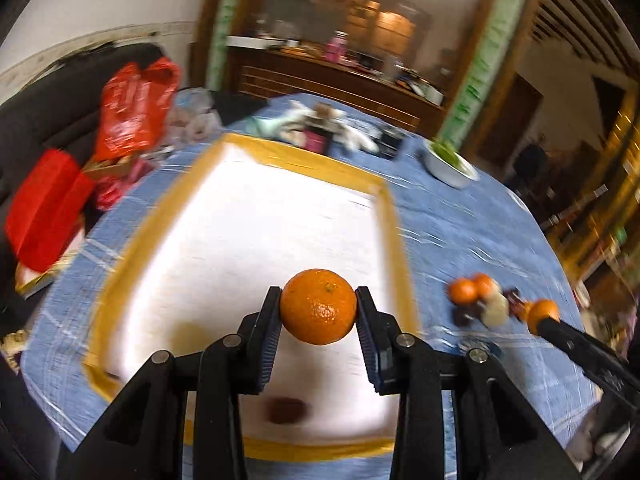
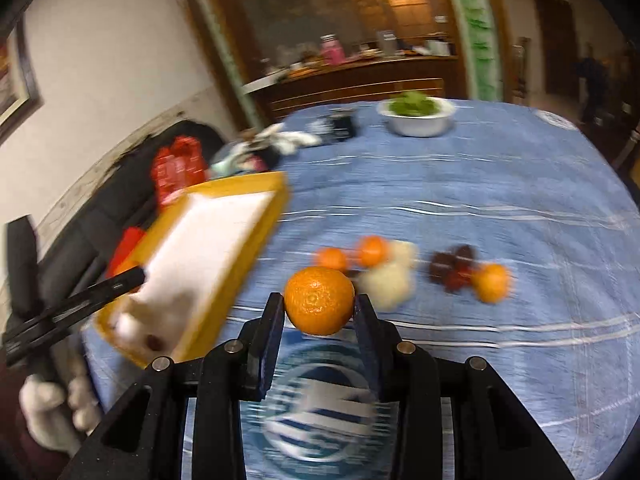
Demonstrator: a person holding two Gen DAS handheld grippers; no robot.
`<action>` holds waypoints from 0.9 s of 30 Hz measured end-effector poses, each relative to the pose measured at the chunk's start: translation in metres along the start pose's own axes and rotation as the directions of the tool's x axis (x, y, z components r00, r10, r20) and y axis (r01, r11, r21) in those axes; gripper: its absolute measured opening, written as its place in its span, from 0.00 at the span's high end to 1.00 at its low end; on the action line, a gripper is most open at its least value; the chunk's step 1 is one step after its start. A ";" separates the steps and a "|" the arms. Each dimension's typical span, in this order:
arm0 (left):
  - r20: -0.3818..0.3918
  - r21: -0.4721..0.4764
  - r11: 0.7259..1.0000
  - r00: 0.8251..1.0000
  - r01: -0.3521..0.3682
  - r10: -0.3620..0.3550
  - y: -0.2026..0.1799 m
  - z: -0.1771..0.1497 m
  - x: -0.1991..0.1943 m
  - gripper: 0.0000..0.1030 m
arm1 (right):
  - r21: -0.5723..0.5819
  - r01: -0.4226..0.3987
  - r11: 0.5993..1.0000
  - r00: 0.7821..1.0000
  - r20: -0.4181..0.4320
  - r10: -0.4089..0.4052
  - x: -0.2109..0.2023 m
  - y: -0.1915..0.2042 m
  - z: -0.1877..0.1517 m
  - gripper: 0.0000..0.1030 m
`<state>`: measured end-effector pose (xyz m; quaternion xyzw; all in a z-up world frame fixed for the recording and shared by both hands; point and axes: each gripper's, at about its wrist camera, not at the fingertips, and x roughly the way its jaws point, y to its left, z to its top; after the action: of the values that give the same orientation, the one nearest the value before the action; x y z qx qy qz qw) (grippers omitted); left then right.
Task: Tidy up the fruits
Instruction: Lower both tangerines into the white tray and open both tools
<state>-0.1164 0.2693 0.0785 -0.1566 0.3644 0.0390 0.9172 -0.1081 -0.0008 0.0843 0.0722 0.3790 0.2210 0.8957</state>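
Note:
My left gripper (image 1: 318, 312) is shut on an orange mandarin (image 1: 318, 306) and holds it above the yellow-rimmed white tray (image 1: 384, 216). A dark fruit (image 1: 286, 410) lies in the tray near its front edge. My right gripper (image 2: 319, 308) is shut on another mandarin (image 2: 319, 300) above the blue tablecloth, right of the tray (image 2: 248, 256). It also shows in the left wrist view (image 1: 542, 314). Loose mandarins (image 2: 372, 250), pale fruits (image 2: 386, 282) and dark red fruits (image 2: 450, 268) lie on the cloth beyond it.
A white bowl of greens (image 2: 418, 116) stands at the table's far side. Clutter (image 1: 316, 128) lies at the far edge behind the tray. Red bags (image 1: 132, 108) sit on a dark sofa to the left. A round blue logo (image 2: 316, 404) marks the cloth.

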 end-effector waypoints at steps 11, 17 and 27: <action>-0.057 -0.120 0.991 0.997 -0.061 0.054 0.079 0.011 0.026 0.66 | -0.152 -0.164 0.975 0.971 -0.201 0.132 0.094 0.118 0.006 0.61; -0.068 -0.180 0.983 0.998 -0.020 0.008 0.097 0.010 0.030 0.66 | -0.187 -0.149 0.971 0.959 -0.267 0.096 0.133 0.138 0.000 0.61; -0.021 -0.222 0.975 1.000 0.007 -0.012 0.098 0.013 0.002 0.26 | -0.168 -0.150 0.974 0.957 -0.273 0.100 0.142 0.142 -0.002 0.51</action>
<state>-0.1249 0.3658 0.0607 -0.2601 0.3674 0.0731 0.8900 -0.0708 0.1900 0.0331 -0.0185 0.4667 0.3196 0.8245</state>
